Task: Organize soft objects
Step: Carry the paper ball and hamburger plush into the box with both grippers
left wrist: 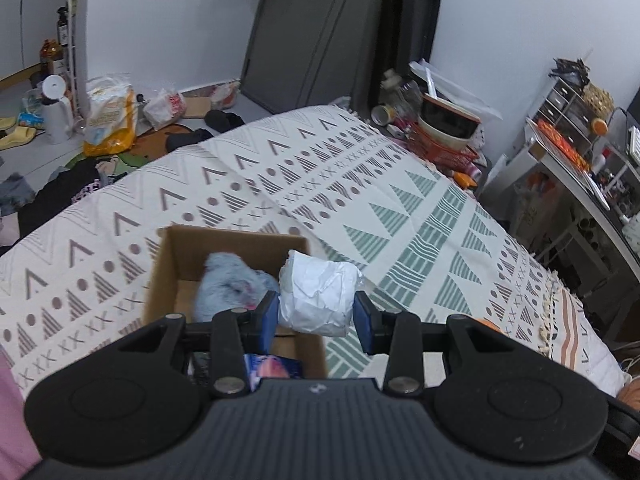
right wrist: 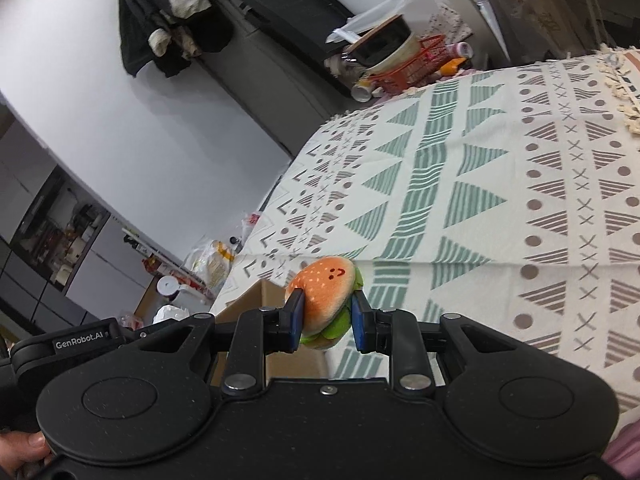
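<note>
The left wrist view looks down close over the open brown cardboard box (left wrist: 176, 264), the bed running toward 1 o'clock. The right wrist view, tilted, sees that box (right wrist: 256, 300) at 7 o'clock. Both share the patterned cream bedspread (left wrist: 360, 184).

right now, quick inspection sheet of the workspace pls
surface: patterned bedspread, cardboard box sitting on it
job's things: white crumpled bundle above the box's right edge; grey fluffy item inside the box; burger plush held near the box
clutter: bags and clothes on the floor; red basket with bowls beside the bed
grippers: left gripper shut on the bundle; right gripper shut on the plush
cables: nothing seen
surroundings: white walls, dark cabinet, cluttered shelf
</note>
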